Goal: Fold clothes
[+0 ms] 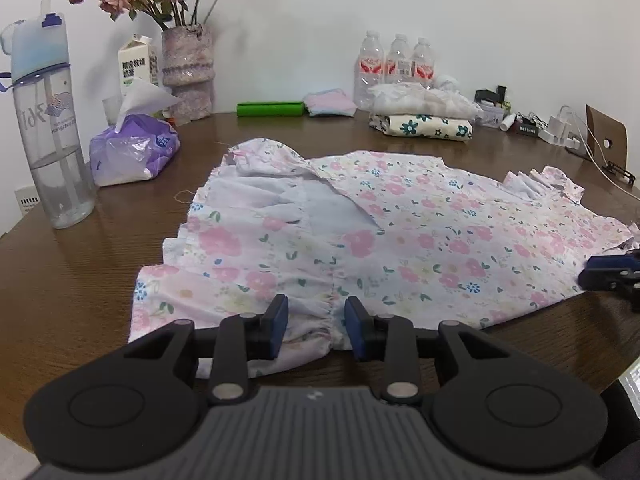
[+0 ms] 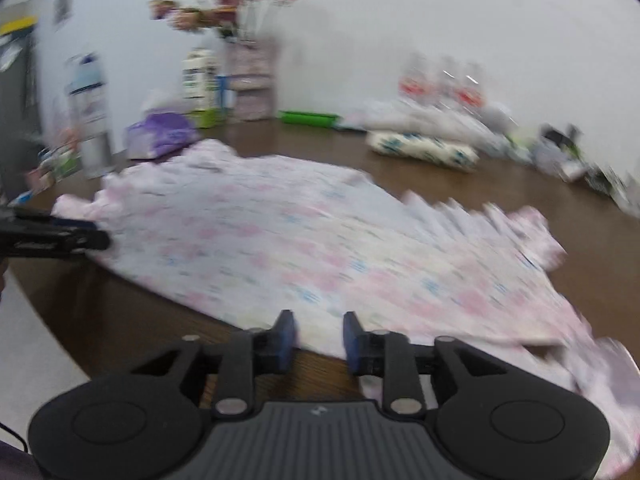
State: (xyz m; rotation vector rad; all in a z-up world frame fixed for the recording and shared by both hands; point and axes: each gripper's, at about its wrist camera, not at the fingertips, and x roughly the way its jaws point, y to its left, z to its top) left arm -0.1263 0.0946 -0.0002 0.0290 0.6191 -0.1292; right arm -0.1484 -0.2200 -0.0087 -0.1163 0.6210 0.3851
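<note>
A white dress with pink and blue flowers [image 1: 400, 232] lies spread on the round brown table [image 1: 80, 280]; its far left part is folded over, showing the pale inside. My left gripper [image 1: 316, 326] is open over the dress's near hem, fabric between its blue pads. In the blurred right wrist view the same dress [image 2: 300, 248] fills the middle, and my right gripper [image 2: 320, 340] is open at its near edge. The right gripper shows at the right edge of the left wrist view [image 1: 612, 274]; the left gripper [image 2: 56, 234] shows at the left edge of the right wrist view.
At the back stand a water bottle [image 1: 52, 128], a purple tissue pack [image 1: 132, 148], a milk carton [image 1: 138, 66], a vase of dried flowers [image 1: 188, 72], a green roll [image 1: 270, 109], folded clothes [image 1: 424, 116], three plastic bottles [image 1: 394, 64] and chargers with cables [image 1: 560, 132].
</note>
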